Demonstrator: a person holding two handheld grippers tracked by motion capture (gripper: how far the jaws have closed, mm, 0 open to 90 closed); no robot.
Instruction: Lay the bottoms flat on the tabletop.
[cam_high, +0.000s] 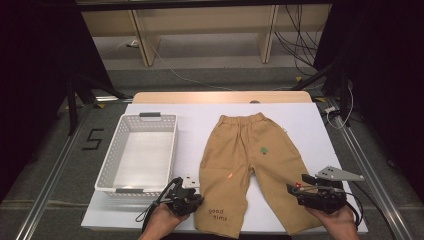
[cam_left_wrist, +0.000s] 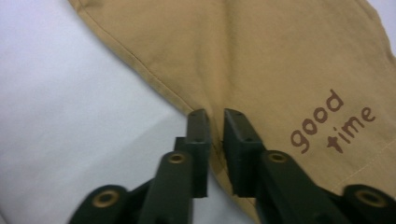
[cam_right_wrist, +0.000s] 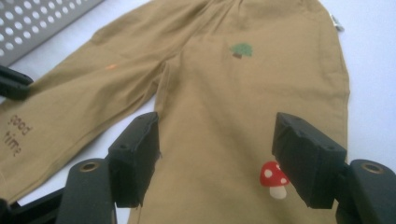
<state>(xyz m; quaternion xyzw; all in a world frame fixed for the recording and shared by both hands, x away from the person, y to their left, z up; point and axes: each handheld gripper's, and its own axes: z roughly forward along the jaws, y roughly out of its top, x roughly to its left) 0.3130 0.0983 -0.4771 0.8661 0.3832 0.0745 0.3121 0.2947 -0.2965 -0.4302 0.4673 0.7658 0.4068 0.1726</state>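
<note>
The tan trousers (cam_high: 250, 165) lay flat on the counter (cam_high: 310, 120). The left tongs (cam_left_wrist: 215, 122) were nearly clenched on the leg's edge; a thin pinch could slip. The right tongs (cam_right_wrist: 215, 140) hovered released above the other leg.

Basket (cam_high: 137, 152) left of trousers (cam_high: 250, 165) on table (cam_high: 310, 125).

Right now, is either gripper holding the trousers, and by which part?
The left gripper pinches the trousers at the outer side edge of the "good time" leg. The right gripper stands open over the other leg, holding nothing.
</note>
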